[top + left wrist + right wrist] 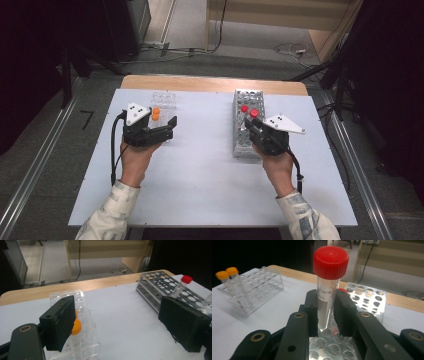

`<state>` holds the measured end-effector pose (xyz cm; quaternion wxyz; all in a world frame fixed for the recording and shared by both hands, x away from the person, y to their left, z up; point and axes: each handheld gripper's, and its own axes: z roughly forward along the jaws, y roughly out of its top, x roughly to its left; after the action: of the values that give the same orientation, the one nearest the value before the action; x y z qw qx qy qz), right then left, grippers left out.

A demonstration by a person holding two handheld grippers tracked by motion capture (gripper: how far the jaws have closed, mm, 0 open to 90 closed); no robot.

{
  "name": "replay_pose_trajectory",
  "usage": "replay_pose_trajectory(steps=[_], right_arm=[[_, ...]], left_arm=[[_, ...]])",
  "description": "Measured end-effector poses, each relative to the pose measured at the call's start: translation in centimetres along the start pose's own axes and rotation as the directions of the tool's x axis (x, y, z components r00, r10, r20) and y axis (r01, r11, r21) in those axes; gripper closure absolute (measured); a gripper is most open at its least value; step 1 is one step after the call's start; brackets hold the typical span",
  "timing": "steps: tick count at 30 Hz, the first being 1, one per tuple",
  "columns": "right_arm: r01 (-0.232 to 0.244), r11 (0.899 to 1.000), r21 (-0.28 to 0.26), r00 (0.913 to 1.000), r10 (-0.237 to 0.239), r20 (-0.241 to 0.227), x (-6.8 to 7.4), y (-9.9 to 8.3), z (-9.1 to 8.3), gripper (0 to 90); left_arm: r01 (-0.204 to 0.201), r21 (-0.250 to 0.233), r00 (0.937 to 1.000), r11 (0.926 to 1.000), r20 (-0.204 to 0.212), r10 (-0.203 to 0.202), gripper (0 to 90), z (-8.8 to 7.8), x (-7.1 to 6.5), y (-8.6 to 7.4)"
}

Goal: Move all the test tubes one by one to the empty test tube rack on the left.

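Right gripper [325, 315] fingers clamp red-capped tube [329, 277] above metal rack [248, 125]; left gripper [120, 325] fingers wide, empty

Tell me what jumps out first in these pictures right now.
The red-capped tube stands out, clamped upright in the right gripper just above the metal rack on the table's right side. On the left, two orange-capped tubes stand in the clear rack, the left gripper open beside them.

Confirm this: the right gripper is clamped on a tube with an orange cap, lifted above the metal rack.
Not quite. The tube in the right gripper has a red cap, as the right gripper view shows. It is clamped and above the metal rack.
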<state>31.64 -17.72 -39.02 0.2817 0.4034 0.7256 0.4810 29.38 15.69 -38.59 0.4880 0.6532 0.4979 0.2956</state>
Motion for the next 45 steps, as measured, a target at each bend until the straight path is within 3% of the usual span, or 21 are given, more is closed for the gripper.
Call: replay_pose_trajectory(steps=[9,18,26,30,33,36,45], right_arm=[[0.045,0.999,0.031,0.9915,-0.041,-0.123,3.5,-0.9,0.9,71.5],[0.084,0.994,0.069,0.9804,-0.071,-0.184,6.4,-1.9,2.7,71.5],[0.113,0.989,0.096,0.9690,-0.088,-0.231,8.3,-2.6,4.2,71.5],[0.125,0.988,0.095,0.9643,-0.098,-0.246,8.9,-2.7,4.4,71.5],[0.130,0.987,0.095,0.9628,-0.102,-0.250,9.1,-2.7,4.4,71.5],[0.129,0.987,0.095,0.9619,-0.101,-0.254,9.2,-2.7,4.4,71.5],[0.139,0.986,0.091,0.9566,-0.110,-0.270,9.7,-2.4,4.3,71.5]], left_arm=[[-0.022,-0.001,0.9965,0.9998,0.081,0.022,14.8,-0.2,-2.2,0.0],[-0.036,0.009,0.9893,0.9993,0.142,0.034,15.1,-0.1,-3.8,-0.2],[-0.080,0.037,0.9736,0.9961,0.217,0.071,20.4,0.5,-5.6,-0.8],[-0.105,0.050,0.9581,0.9932,0.273,0.088,32.7,0.9,-6.2,-1.3],[-0.117,0.046,0.9498,0.9920,0.297,0.099,44.7,1.1,-6.3,-1.5],[-0.123,0.044,0.9482,0.9915,0.300,0.104,53.1,1.1,-6.4,-1.6],[-0.136,0.042,0.9463,0.9899,0.302,0.117,64.6,1.3,-6.4,-2.0]])
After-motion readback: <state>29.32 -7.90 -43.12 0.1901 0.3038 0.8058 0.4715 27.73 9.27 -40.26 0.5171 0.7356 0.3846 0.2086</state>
